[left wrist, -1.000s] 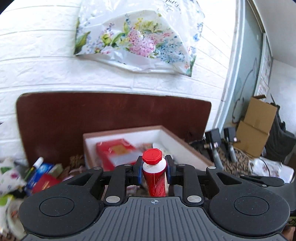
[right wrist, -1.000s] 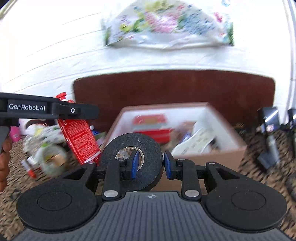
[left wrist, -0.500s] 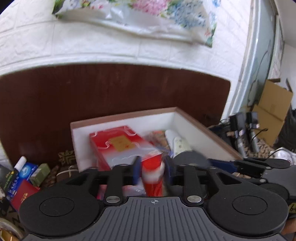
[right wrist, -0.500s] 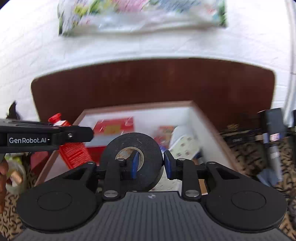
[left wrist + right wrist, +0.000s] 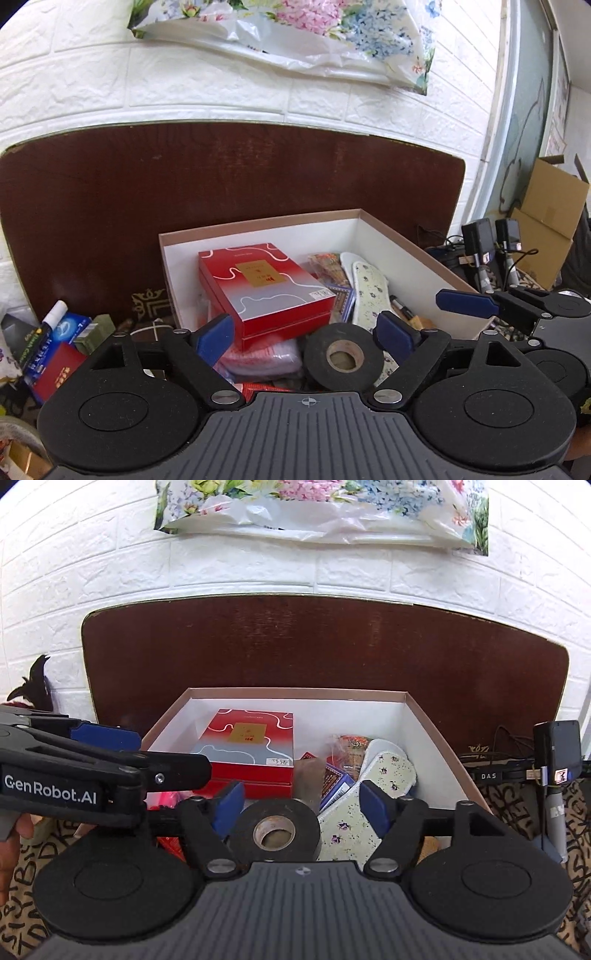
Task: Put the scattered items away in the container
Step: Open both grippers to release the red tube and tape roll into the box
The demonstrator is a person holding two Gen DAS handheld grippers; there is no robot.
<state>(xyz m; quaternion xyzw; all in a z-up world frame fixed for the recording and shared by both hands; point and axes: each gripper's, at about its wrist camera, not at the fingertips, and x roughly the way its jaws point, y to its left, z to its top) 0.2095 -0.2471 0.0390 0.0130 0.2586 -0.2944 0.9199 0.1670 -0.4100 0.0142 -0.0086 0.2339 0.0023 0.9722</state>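
Note:
The container is a white-lined cardboard box (image 5: 354, 229) (image 5: 417, 716) holding a red and grey gift box (image 5: 258, 284) (image 5: 251, 746), floral insoles (image 5: 369, 288) (image 5: 388, 771) and other small items. A black tape roll (image 5: 343, 356) (image 5: 275, 830) lies in the box near its front. A red tube edge (image 5: 266, 387) shows under my left gripper. My left gripper (image 5: 306, 332) is open and empty over the box's front. My right gripper (image 5: 301, 803) is open and empty above the tape roll. Each gripper shows in the other's view.
Loose items lie left of the box: a blue packet (image 5: 70, 328), a red booklet (image 5: 55, 373), a white-capped tube (image 5: 55, 310). A dark brown board (image 5: 221, 177) stands behind. Black devices with cables (image 5: 554, 753) and cardboard boxes (image 5: 546, 221) are at the right.
Both grippers moved over the box and opened. The left let go of the red tube, the right let go of the black tape roll; both now lie in the box.

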